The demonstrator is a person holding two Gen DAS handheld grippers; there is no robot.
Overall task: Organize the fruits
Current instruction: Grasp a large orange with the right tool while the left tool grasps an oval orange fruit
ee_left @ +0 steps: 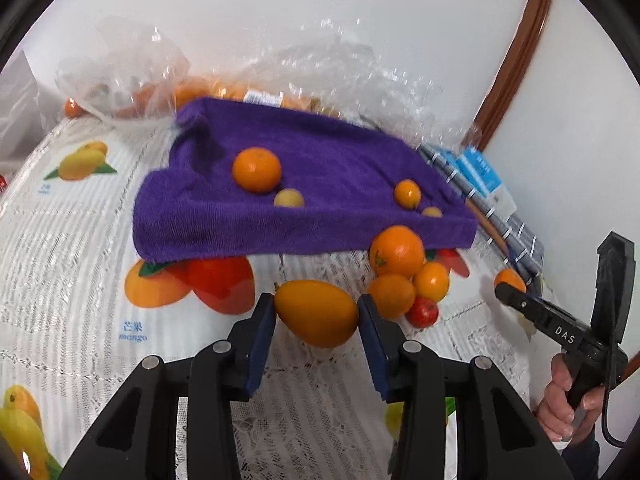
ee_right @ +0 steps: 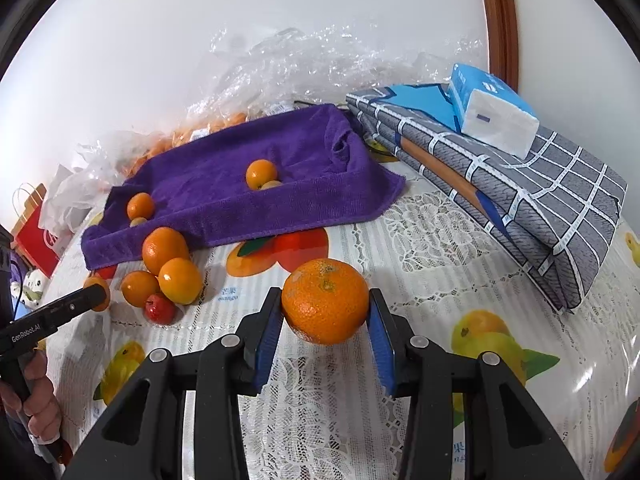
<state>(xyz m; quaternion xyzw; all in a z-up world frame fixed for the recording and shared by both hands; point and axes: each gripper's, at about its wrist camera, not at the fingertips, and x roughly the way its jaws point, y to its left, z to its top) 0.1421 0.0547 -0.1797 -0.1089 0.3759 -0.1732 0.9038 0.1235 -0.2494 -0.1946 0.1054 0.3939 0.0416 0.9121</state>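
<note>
The left gripper (ee_left: pixel 317 314) pinches a yellow fruit (ee_left: pixel 316 312) between its blue pads; the right gripper (ee_right: pixel 325 308) likewise clamps an orange (ee_right: pixel 325 300) between its pads.

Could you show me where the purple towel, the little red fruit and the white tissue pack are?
purple towel (ee_right: pixel 224 168): right wrist view, on its flat middle area.
little red fruit (ee_right: pixel 160 309): right wrist view, on the middle of its skin.
white tissue pack (ee_right: pixel 502 124): right wrist view, on its white front face.
</note>
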